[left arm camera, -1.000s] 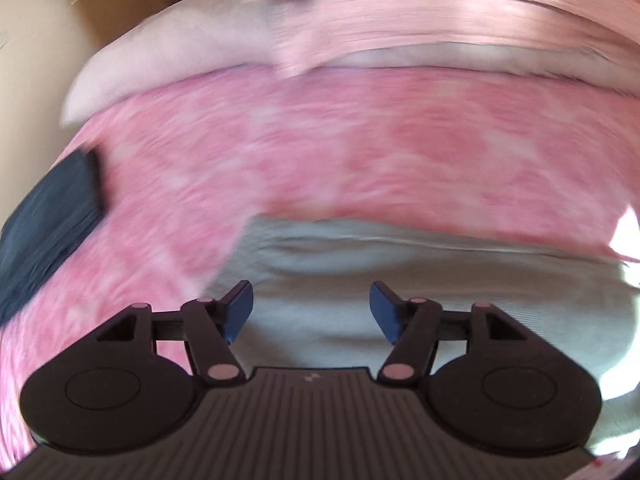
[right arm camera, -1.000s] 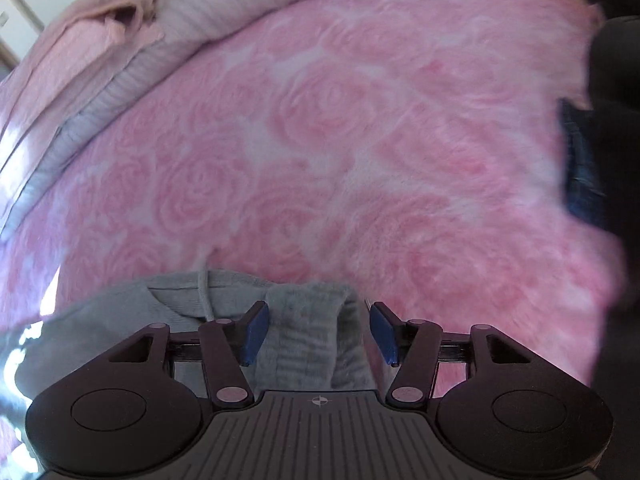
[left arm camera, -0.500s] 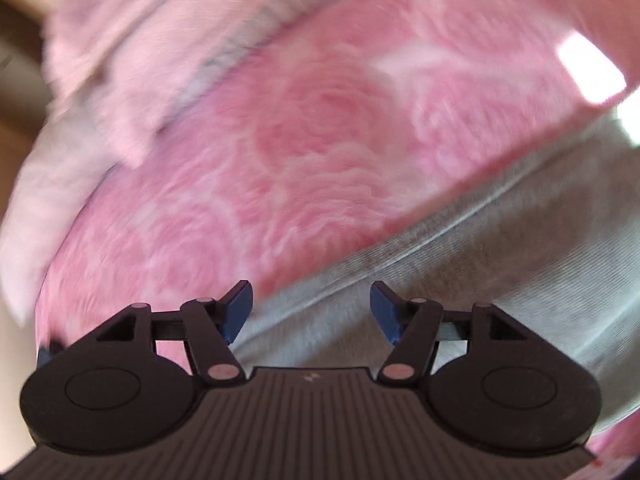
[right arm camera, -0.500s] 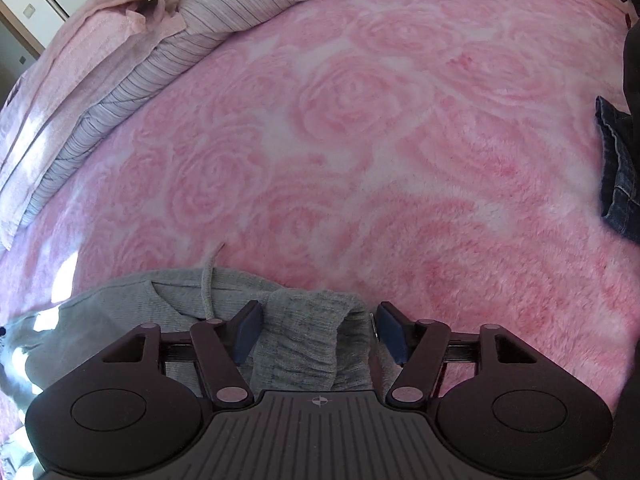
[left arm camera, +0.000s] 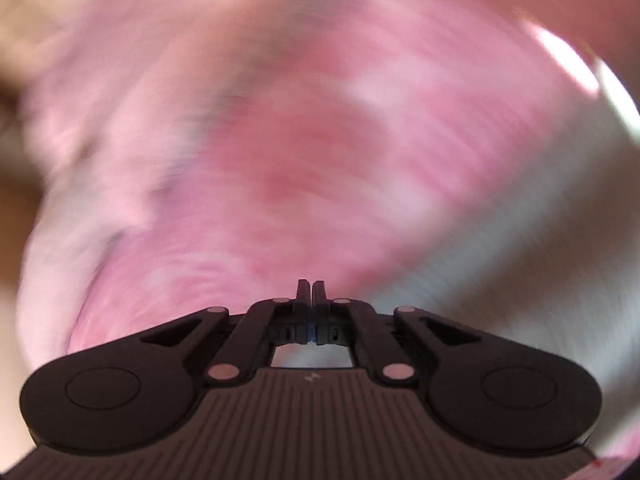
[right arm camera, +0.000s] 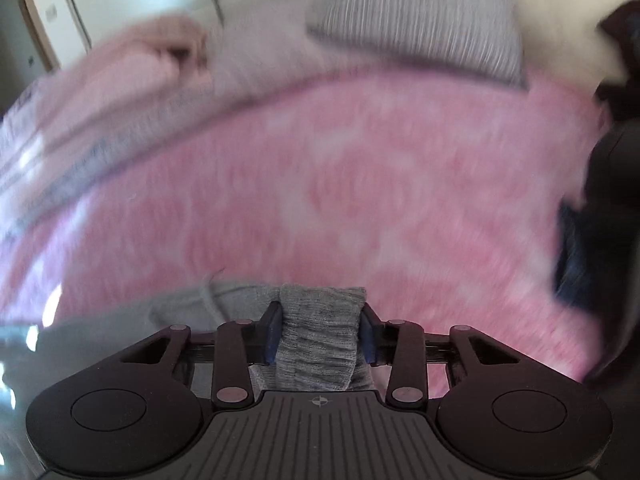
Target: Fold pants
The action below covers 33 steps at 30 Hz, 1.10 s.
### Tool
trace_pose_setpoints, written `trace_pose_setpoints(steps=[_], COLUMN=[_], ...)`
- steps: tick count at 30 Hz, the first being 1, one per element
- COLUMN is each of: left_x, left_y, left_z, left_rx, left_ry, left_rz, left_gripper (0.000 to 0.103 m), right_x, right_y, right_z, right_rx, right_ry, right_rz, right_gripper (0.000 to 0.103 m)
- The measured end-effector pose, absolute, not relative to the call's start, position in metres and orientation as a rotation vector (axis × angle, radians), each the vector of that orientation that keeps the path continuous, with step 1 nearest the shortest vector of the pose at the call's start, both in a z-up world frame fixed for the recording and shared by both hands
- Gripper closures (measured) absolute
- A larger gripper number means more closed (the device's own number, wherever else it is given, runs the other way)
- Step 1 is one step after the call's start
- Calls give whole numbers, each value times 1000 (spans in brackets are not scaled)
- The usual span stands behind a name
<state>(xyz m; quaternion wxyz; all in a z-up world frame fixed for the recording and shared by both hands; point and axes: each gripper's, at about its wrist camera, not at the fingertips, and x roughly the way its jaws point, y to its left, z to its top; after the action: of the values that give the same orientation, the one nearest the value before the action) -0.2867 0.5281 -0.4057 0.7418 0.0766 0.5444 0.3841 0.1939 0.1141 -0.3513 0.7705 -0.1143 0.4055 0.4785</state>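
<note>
The grey pants (right arm camera: 320, 336) now sit bunched between the right gripper (right arm camera: 320, 334) fingers, which have closed in from half a second ago and press the fabric on both sides. The left gripper (left arm camera: 310, 300), wide open before, has its fingers pressed together; through the blur, whether fabric is pinched is unclear, with pants just right of it. Ahead of both lies the pink blanket (right arm camera: 360, 184).

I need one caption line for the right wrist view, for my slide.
Right gripper clamps a bunched fold of the grey pants between its jaws, above the pink rose blanket.
</note>
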Motion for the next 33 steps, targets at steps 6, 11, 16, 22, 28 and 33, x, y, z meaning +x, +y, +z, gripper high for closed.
trace_pose_setpoints(steps=[6, 11, 16, 22, 28, 33], left_x=[-270, -265, -265, -264, -266, -261], left_y=[571, 533, 506, 517, 492, 520], left_z=[-363, -398, -437, -463, -462, -407], left_rx=[82, 176, 221, 209, 258, 170], left_ry=[1068, 1274, 1382, 1399, 1372, 1190], left_rz=[893, 564, 358, 290, 347, 567], left_gripper=[94, 69, 56, 55, 97, 96], right_x=[197, 199, 202, 203, 203, 201], right_y=[131, 145, 134, 141, 143, 143], right_z=[-327, -353, -362, -365, -368, -352], right_rx=[-181, -229, -191, -215, -182, -202], right_ry=[768, 846, 890, 901, 913, 879], right_rz=[1063, 1034, 1008, 989, 954, 976], right_gripper=[67, 67, 66, 65, 65, 67])
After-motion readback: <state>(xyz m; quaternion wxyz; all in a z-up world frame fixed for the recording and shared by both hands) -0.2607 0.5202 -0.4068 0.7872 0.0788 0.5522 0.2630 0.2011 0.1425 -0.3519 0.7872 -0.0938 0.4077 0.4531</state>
